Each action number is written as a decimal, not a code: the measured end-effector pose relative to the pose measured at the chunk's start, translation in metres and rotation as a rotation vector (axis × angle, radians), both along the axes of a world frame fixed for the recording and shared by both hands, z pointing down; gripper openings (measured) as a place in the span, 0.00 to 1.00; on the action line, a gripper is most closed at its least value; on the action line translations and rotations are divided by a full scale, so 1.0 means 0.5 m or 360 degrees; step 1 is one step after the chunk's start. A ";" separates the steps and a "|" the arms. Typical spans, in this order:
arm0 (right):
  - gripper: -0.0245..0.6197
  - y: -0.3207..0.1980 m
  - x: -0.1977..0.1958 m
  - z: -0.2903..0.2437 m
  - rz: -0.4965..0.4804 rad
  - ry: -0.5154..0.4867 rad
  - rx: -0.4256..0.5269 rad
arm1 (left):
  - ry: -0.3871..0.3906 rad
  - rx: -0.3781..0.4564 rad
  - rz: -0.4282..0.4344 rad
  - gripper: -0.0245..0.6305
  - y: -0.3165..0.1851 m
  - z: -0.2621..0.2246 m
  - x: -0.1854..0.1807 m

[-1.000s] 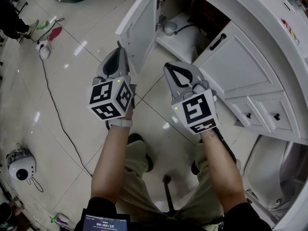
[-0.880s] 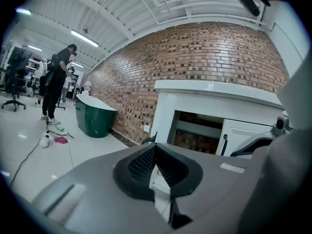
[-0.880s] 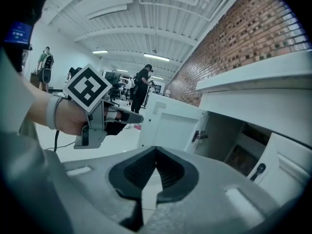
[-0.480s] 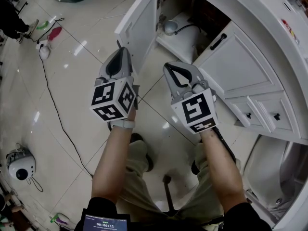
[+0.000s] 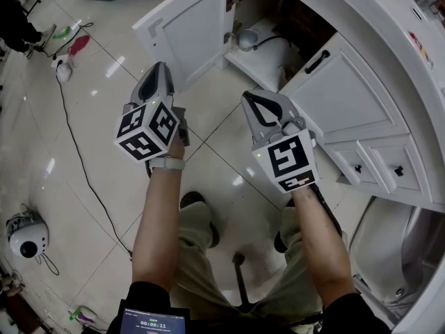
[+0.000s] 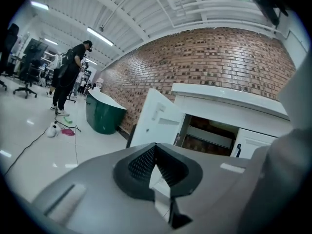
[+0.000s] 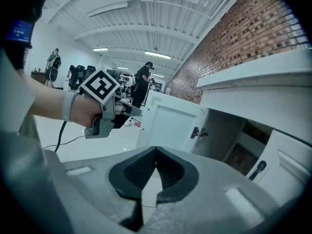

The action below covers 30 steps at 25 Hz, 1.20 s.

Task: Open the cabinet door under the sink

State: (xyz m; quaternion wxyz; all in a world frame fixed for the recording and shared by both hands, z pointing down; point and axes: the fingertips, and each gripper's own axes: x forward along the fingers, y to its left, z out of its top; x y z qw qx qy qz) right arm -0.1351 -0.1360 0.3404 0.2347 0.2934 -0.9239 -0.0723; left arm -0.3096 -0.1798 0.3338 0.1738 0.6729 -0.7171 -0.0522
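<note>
The left hand-held gripper [image 5: 160, 72] has its 2 jaws pressed together with nothing between them. Its tip is just beside the free edge of the cabinet door [image 5: 191, 33]; whether it touches the door I cannot tell. The right hand-held gripper [image 5: 252, 97] also has its 2 jaws closed on nothing, and it hangs over the tiled floor [image 5: 104, 117] in front of the cabinet [image 5: 268, 58], apart from the door. The white door stands wide open, swung out to the left on its hinges [image 5: 231, 2] at the left edge of the opening. Inside the open cabinet lies 1 grey round object [image 5: 246, 40] with a dark cord. To the right of the opening a 2nd door [image 5: 348, 99] with a black handle [image 5: 316, 61] is shut, and beside it are 2 small drawers [image 5: 375, 155] with dark knobs. A black cable [image 5: 76, 152] runs across the floor at the left, and a white round device [image 5: 24, 236] lies near the floor's left edge.
</note>
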 end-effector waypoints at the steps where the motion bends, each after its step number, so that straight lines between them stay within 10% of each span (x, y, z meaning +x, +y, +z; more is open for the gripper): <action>1: 0.02 -0.002 0.002 -0.001 0.0006 -0.0006 -0.0003 | -0.0008 0.0004 0.0004 0.06 0.001 -0.003 0.001; 10: 0.03 0.032 0.022 -0.008 0.0009 -0.0014 -0.0015 | -0.0105 0.0026 0.0108 0.06 0.028 -0.034 0.058; 30: 0.03 0.249 0.213 -0.086 0.0177 -0.0308 -0.0070 | -0.0251 0.0194 0.0622 0.06 0.268 -0.123 0.427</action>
